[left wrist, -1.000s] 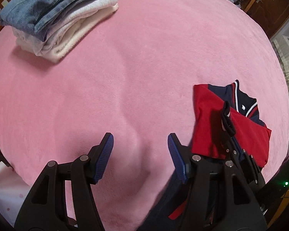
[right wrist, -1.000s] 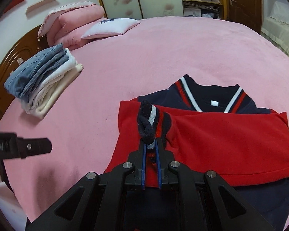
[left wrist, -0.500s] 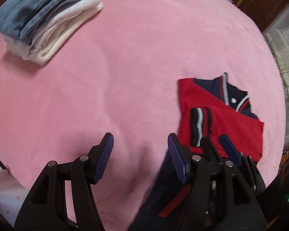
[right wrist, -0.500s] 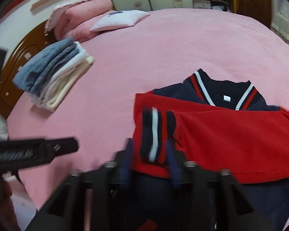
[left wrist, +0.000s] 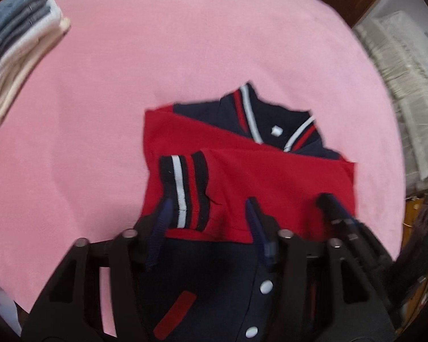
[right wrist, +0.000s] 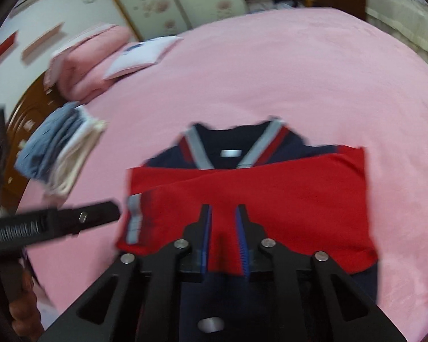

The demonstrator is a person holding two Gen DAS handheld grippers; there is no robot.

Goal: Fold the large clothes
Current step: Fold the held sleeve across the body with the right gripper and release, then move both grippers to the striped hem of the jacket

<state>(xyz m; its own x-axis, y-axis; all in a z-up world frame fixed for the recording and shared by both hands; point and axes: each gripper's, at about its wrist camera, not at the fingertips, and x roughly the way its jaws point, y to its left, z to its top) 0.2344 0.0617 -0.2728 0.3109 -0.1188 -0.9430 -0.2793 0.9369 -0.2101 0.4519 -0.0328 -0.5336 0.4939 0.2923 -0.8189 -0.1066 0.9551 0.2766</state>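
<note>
Only the right wrist view shows the pillows (right wrist: 94, 57) at the bed's (right wrist: 271, 71) head, while both show the jacket (left wrist: 271, 176) lying folded mid-bed near stacked clothes (left wrist: 17, 57), with the left hand-held gripper (left wrist: 211, 222) and right hand-held gripper (right wrist: 224, 228) both closing, empty, above it.

A: Left tool (left wrist: 208, 225) is showing matte black arms with triangular cut-outs, silver screw heads sitting at the joints, dark blue ribbed pads (left wrist: 161, 228) lining both fingers.

B: Right tool (right wrist: 224, 239) is looking the same: black frame, round silver screws, brighter blue ribbed pads (right wrist: 241, 239), one oval silver fitting near the bottom edge.

A: From the right wrist view, the left tool's black side is carrying pale lettering, blurred past reading, plus a hex bolt.
</note>
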